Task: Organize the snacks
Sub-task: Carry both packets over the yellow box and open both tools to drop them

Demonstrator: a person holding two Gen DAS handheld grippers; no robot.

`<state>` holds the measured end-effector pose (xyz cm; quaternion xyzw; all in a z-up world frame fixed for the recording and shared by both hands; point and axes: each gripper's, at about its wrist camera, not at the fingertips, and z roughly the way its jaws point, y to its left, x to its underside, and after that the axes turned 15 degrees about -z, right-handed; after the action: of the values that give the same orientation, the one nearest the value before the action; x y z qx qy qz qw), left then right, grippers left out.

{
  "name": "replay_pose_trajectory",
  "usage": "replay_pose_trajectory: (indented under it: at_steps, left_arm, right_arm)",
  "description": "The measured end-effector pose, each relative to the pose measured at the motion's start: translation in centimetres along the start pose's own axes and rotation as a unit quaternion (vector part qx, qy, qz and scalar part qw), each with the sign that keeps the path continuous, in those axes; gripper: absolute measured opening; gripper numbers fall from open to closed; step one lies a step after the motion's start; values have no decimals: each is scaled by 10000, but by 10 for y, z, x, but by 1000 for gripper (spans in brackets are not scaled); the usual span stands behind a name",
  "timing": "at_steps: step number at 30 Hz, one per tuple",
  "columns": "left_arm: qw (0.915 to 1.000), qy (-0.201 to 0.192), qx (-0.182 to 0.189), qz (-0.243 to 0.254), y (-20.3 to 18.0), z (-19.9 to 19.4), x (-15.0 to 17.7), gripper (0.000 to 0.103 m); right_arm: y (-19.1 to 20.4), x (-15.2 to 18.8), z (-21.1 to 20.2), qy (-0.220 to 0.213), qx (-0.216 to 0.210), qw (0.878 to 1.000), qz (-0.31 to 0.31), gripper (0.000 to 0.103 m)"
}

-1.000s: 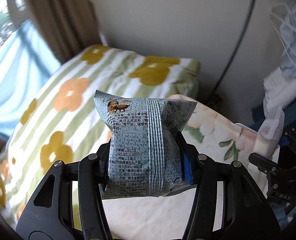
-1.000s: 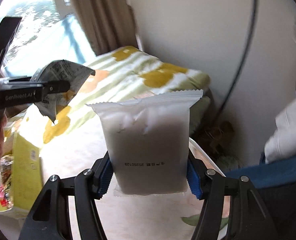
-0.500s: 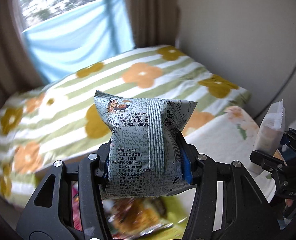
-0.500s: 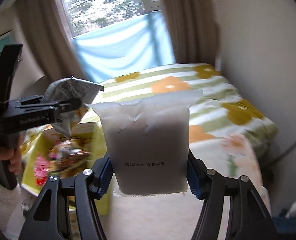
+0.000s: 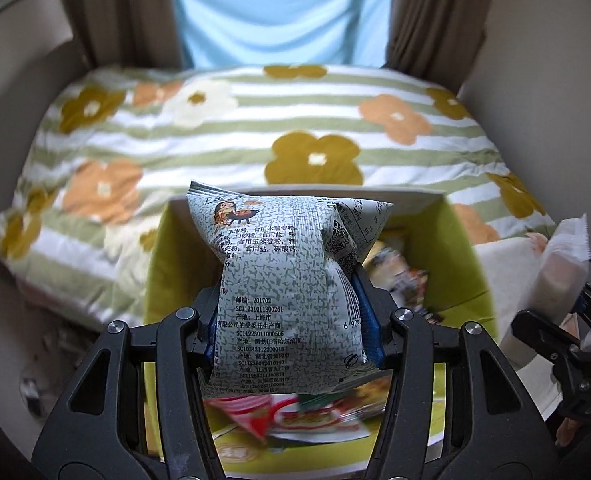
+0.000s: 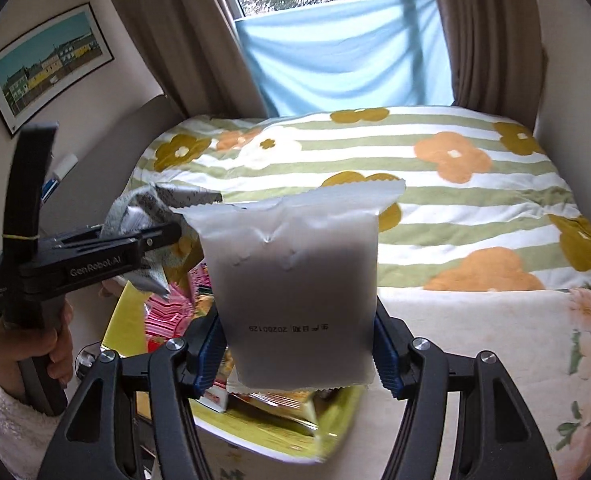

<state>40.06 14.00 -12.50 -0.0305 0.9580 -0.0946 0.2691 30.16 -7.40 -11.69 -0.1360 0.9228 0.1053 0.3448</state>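
Observation:
My left gripper is shut on a grey speckled snack packet with printed text, held upright above a yellow-green box that holds several snack packs. My right gripper is shut on a white frosted snack pouch, held upright over the same box. In the right wrist view the left gripper and its grey packet show at left. In the left wrist view the right gripper and its pouch show at the right edge.
A bed with a striped flower quilt lies behind the box. A cream floral blanket lies to the right of the box. Brown curtains and a blue cloth at the window stand at the back. A framed picture hangs at left.
Both grippers swung left from the wall side toward the window and tipped downward. The box of snacks has come into view beneath both held packets. Both grips are unchanged.

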Motion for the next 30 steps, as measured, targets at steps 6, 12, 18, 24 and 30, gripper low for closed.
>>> replay_pose_trajectory:
  at_steps: [6,12,18,24,30]
  left_arm:
    - [9998,180,-91,-15,13,19,1,50]
    - [9996,-102,-235,98,9,14,2,103]
    - [9996,43,-272,44,19,3,16,103]
    - [9995,42,-297,-135,30,-6,28,103]
    - [9994,53,-292,-163,34,-12,37,102]
  right_arm:
    - [13,-4,19,199,-53,9998,-38,59]
    - [9,-11,30,317,-62,9994,-105,59]
    - [4,-9,34,447,-49,9990,-85,59]
    - [6,-1,40,655,-112,9978,-79,59]
    - [8,4,45,830,-184,9963,98,79]
